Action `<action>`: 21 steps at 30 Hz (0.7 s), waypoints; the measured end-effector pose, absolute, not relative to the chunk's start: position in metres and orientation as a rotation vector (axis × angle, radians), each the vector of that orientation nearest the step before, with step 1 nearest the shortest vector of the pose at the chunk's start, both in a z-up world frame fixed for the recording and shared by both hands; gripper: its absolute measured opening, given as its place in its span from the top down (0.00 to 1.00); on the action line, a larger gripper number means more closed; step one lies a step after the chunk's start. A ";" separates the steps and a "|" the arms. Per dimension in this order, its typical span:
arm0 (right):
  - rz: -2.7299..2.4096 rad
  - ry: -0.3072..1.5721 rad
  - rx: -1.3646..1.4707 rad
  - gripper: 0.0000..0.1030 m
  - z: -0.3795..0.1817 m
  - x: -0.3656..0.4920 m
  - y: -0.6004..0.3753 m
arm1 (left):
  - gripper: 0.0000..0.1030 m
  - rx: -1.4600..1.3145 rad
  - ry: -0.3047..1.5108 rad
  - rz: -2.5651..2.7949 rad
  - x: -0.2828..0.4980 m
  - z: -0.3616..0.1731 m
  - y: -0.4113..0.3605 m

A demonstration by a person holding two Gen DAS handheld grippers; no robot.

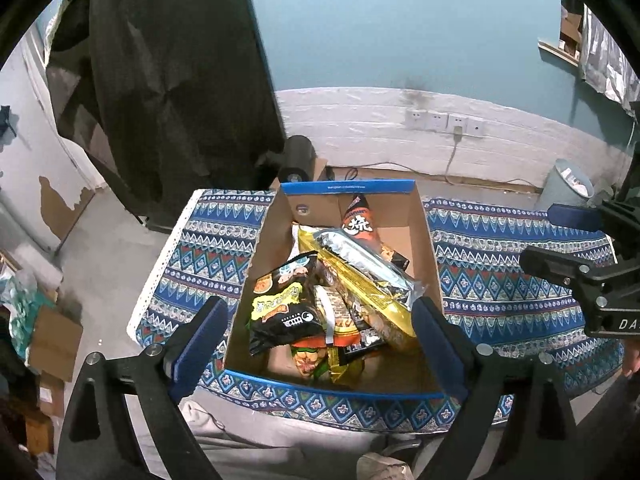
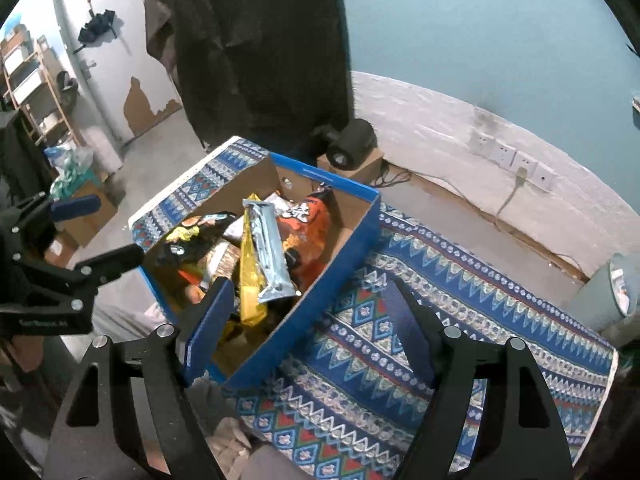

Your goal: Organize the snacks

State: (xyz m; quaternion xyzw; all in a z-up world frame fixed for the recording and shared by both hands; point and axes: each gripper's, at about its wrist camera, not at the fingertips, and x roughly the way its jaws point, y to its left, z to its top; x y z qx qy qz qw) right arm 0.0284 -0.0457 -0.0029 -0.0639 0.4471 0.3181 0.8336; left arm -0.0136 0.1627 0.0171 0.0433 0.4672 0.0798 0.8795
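A cardboard box (image 1: 260, 240) with blue outer walls stands on the table's patterned blue cloth (image 1: 500, 280). Inside lie several snack packs: a long silver and yellow pack (image 1: 360, 268), an orange bag (image 1: 360, 228) and a black bag (image 1: 284, 304). My left gripper (image 1: 320, 340) hovers above the box's near end, open, with nothing between its pads. My right gripper (image 2: 310, 328) is open above the box's (image 2: 344, 264) right wall and the cloth (image 2: 440, 300), holding nothing. The right wrist view shows the same silver pack (image 2: 268, 252), orange bag (image 2: 308, 232) and black bag (image 2: 196, 236).
A grey bin (image 1: 568, 184) stands on the floor beyond the table's right end. A black cylinder (image 1: 296, 160) sits on a small carton behind the box. Dark cloth (image 1: 180, 80) hangs at the back left. Cartons (image 1: 52, 344) crowd the floor left of the table.
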 end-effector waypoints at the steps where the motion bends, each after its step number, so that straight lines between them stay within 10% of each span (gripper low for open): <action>1: 0.671 0.947 -0.137 0.25 -0.003 0.028 -0.046 | 0.09 0.093 0.975 0.167 -0.014 0.017 0.162; 21: 0.669 0.942 -0.138 0.25 -0.002 0.027 -0.051 | 0.09 0.129 0.976 0.176 -0.016 0.016 0.157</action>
